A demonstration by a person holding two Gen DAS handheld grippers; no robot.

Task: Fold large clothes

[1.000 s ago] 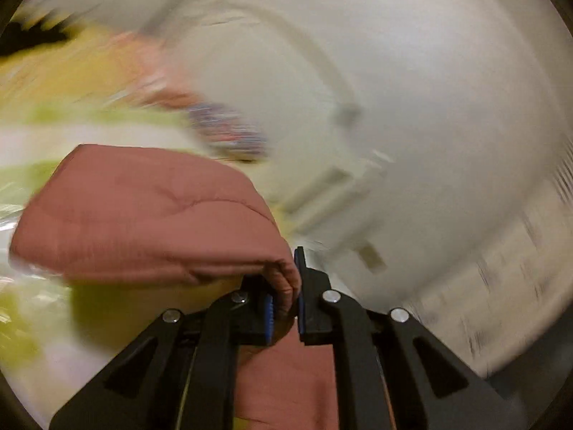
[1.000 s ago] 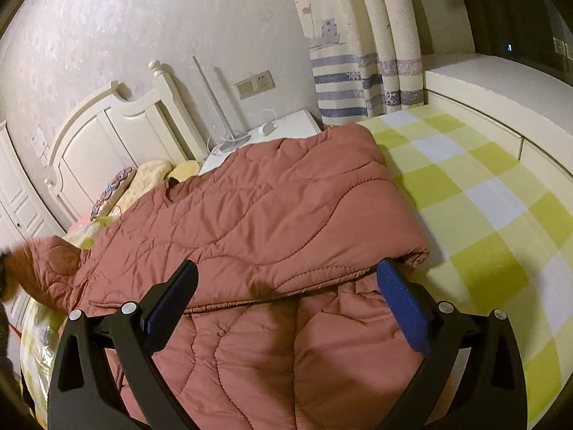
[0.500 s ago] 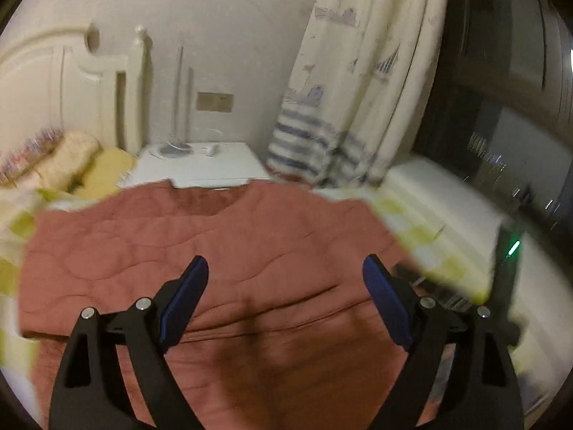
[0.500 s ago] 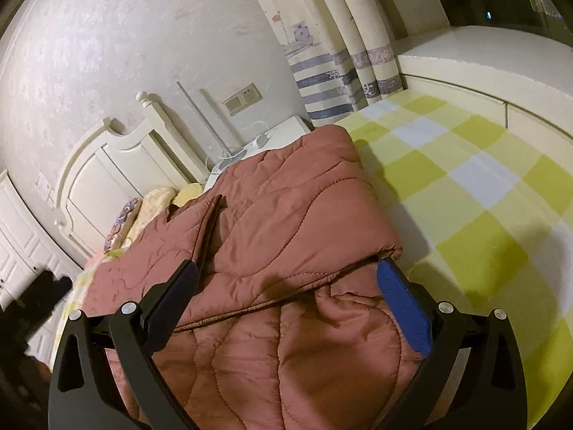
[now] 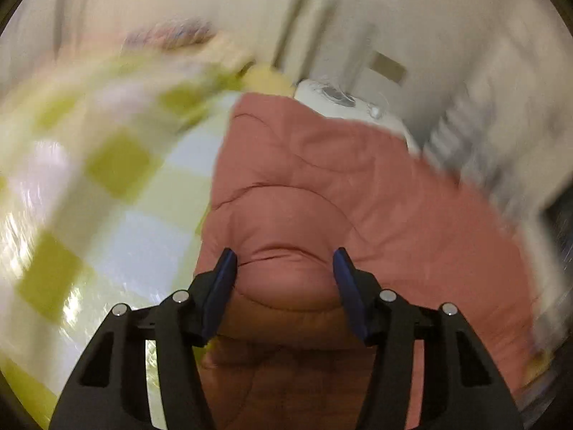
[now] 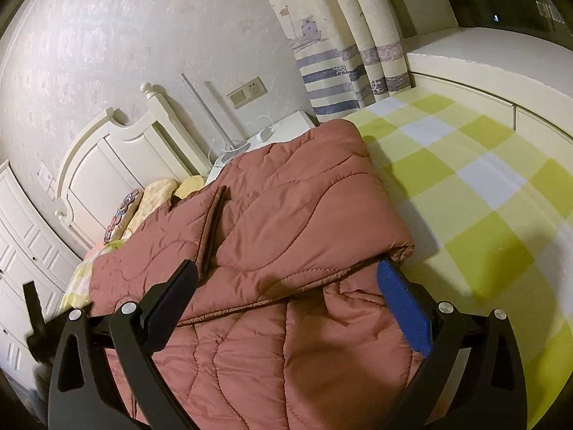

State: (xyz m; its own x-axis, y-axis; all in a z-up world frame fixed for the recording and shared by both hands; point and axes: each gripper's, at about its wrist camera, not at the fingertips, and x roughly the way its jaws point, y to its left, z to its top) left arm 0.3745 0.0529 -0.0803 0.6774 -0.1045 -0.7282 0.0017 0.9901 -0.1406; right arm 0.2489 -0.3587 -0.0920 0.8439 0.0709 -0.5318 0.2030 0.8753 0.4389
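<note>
A rust-red quilted jacket [image 6: 286,215] lies partly folded on the checked bed, one flap laid over its middle. In the blurred left wrist view the jacket [image 5: 322,186] fills the centre. My left gripper [image 5: 286,272] points down at its near edge, jaws closing. A puckered bulge of fabric sits between the blue pads [image 5: 224,279], and no firm pinch shows. My right gripper [image 6: 286,286] hovers open and wide over the jacket's lower part, nothing held.
The yellow-green and white checked sheet [image 6: 483,186] lies bare right of the jacket. Pillows [image 6: 154,197] and a white headboard [image 6: 118,165] are at the far left. A nightstand [image 6: 286,125] with cables, a striped curtain [image 6: 333,53] and a cream window bench [image 6: 483,57] line the back.
My left gripper let go of the jacket part it pinched, opened wide, then swung down to the jacket's near edge with jaws narrowing. That part now lies folded over the jacket. The right gripper barely moved.
</note>
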